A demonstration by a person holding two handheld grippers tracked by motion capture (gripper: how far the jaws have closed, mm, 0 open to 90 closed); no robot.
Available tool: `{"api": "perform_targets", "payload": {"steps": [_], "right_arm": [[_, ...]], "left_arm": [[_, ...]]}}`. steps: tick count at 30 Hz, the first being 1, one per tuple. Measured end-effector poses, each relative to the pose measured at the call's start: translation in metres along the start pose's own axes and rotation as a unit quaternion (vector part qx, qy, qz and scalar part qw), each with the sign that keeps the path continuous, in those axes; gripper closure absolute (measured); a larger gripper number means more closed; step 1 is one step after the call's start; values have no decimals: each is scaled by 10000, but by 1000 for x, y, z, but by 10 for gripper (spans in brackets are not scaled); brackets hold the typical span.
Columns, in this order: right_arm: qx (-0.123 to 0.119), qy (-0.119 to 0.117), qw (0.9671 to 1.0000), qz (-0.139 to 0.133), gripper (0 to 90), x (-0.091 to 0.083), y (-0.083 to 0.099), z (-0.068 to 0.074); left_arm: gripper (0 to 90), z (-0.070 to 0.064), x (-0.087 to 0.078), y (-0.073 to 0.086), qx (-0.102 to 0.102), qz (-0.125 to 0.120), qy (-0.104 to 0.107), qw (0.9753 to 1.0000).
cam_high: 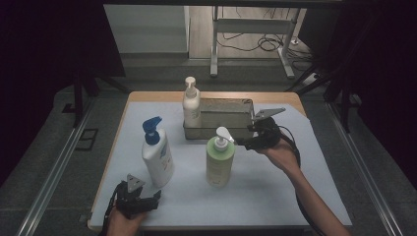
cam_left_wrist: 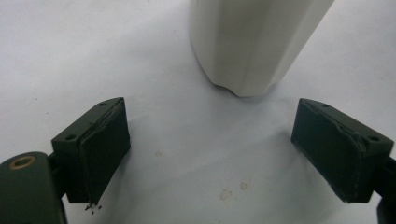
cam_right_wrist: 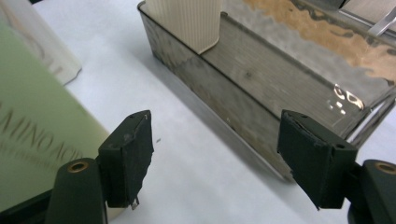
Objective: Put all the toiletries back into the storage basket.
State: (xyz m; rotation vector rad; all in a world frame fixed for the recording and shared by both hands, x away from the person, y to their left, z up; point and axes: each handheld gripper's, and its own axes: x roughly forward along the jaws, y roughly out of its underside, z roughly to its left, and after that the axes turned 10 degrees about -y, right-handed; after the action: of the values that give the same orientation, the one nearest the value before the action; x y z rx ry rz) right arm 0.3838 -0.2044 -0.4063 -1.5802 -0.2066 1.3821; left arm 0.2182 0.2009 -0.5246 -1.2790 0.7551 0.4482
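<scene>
A: What sits on the bench [cam_high: 275, 196]?

B: Three pump bottles and a clear rectangular tray [cam_high: 236, 116] at the far middle. A cream pump bottle [cam_high: 191, 104] stands inside the tray at its left end. In front of the tray, on the white bench cover, stands a green pump bottle [cam_high: 220, 158]. To its left stands a white lotion bottle with a blue pump [cam_high: 157, 153].

A: Where is the right hand-held gripper [cam_high: 242, 142]?

B: It hovers between the green bottle's pump and the tray's front wall, just beside the pump. In the right gripper view its jaws are spread wide with nothing between them, the green bottle [cam_right_wrist: 37, 135] close on one side and the tray [cam_right_wrist: 261, 93] on the other.

A: And the left hand-held gripper [cam_high: 158, 195]?

B: Near the front left edge of the bench, pointing at the base of the white bottle [cam_left_wrist: 254, 44]. Its jaws are also spread apart and hold nothing; the bottle stands just beyond them, not touching.
</scene>
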Motion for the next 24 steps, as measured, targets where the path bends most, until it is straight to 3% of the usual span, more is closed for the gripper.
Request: {"api": "perform_targets", "payload": {"steps": [17, 24], "right_arm": [[-5, -1, 10000, 63, 202, -19, 31, 12], [-134, -162, 9997, 156, 130, -24, 42, 25]], "left_arm": [[112, 0, 0, 0, 4, 0, -3, 10000], [113, 0, 0, 0, -3, 1, -11, 10000]]}}
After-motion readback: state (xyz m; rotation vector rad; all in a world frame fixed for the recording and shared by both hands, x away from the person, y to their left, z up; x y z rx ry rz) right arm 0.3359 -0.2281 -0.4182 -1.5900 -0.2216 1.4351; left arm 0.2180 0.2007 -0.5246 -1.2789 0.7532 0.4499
